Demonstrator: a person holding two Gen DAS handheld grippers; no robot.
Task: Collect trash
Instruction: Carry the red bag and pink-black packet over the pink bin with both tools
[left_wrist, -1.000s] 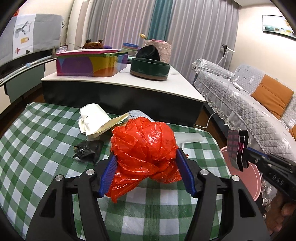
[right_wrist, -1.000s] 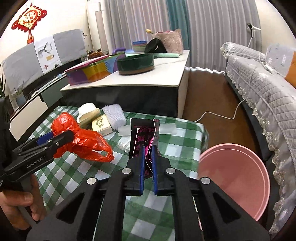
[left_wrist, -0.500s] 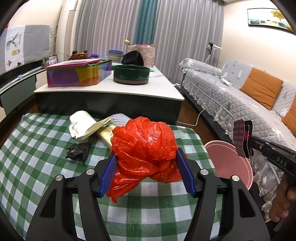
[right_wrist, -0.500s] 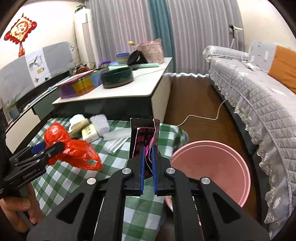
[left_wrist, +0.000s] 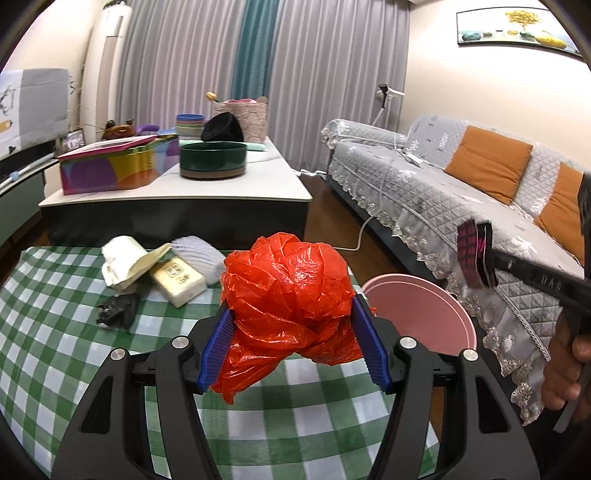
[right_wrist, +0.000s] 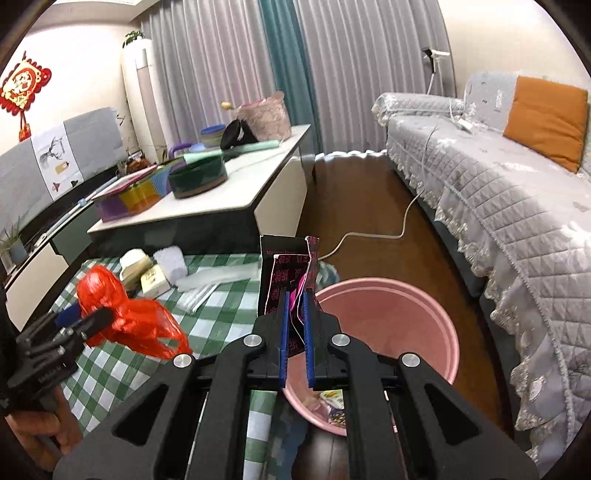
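Both grippers have shifted toward round pink bin (right_wrist: 388, 332), now lower centre. Left gripper (left_wrist: 291, 347) is gripping crinkled red plastic bag (left_wrist: 288, 291); right gripper (right_wrist: 295, 332) is pinching flat black-pink wrapper (right_wrist: 286, 273) above bin rim.

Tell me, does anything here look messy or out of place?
Yes. Litter is strewn on the checked table: a crumpled black scrap, a torn white carton and a small box lying askew. The rest is being binned: a red bag and a dark wrapper near the pink bucket.
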